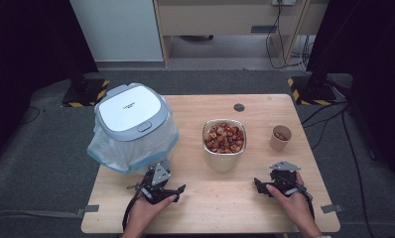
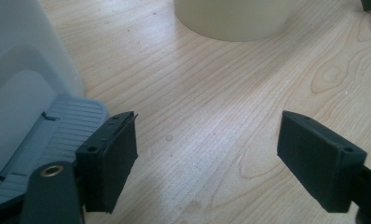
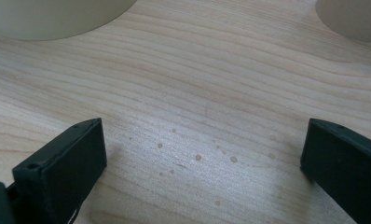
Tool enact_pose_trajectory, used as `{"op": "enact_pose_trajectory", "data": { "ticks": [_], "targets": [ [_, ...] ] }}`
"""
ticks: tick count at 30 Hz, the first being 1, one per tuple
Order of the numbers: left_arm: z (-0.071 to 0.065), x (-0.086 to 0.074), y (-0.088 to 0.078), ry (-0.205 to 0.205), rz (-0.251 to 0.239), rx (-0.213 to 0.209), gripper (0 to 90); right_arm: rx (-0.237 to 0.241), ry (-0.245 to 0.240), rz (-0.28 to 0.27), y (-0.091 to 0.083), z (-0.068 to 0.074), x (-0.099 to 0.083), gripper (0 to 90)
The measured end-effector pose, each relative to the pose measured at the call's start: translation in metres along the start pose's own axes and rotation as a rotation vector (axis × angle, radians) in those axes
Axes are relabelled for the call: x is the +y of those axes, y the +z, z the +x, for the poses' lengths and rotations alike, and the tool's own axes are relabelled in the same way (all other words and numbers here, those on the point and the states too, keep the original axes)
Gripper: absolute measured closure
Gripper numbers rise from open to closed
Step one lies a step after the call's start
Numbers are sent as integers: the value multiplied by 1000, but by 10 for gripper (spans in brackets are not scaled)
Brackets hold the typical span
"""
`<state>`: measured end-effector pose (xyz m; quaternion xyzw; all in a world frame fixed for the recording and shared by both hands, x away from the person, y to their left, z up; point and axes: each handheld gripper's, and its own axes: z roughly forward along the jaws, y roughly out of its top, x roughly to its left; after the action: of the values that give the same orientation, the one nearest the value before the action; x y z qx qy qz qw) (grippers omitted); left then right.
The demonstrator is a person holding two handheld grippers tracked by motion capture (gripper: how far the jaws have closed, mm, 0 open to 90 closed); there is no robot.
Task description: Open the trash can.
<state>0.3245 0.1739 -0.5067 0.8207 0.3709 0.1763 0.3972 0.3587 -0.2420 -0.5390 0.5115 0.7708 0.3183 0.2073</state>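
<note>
Nothing looks begun: the left claw [image 1: 162,191] and right claw [image 1: 274,184] rest wide open and empty on the worktop [image 1: 205,198], the bowl of dried fruit [image 1: 224,137] between pedal bin [image 1: 133,124] and paper cup [image 1: 280,137], so I'd guess a reach forward comes next.

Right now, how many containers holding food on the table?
2. A bowl heaped with reddish pieces sits mid-table, right of the lidded bin. A small paper cup with a few pieces stands further right. The bin's contents are hidden.
</note>
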Motion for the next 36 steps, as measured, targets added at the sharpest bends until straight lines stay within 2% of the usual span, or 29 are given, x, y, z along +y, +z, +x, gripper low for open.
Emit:
{"op": "enact_pose_trajectory", "data": {
  "ticks": [13,14,18,19,22,25,26,27,29,31,34,36],
  "targets": [
    [3,0,-6,-1,-10,28,361,0,1,-2,-1,-2,-1,9],
    [4,1,-8,6,-12,44,379,0,3,-2,-1,-2,-1,8],
    [7,2,-11,-2,-18,61,487,-1,0,-1,-2,-3,-2,8],
    [8,2,-12,-4,-18,68,487,-1,0,-1,-2,-3,-2,8],
    [15,3,-15,-3,-21,95,621,-1,-1,-1,-2,-3,-2,8],
    [18,3,-15,-6,-20,103,725,-1,0,-1,-2,-3,-2,8],
    [19,2,-14,10,-5,122,760,-1,-1,-1,-2,-3,-2,8],
    [19,2,-14,10,-5,122,785,-1,-1,-1,-2,-3,-2,8],
    [22,1,-13,13,12,149,816,0,-1,-1,-2,-3,-2,9],
    [23,1,-13,10,12,155,836,0,-2,-1,-2,-3,-2,8],
    [28,0,-11,3,14,176,840,2,-2,1,-2,-3,-2,8],
    [32,1,-7,13,28,201,851,3,-3,0,-2,-3,-2,8]
  ]
}}
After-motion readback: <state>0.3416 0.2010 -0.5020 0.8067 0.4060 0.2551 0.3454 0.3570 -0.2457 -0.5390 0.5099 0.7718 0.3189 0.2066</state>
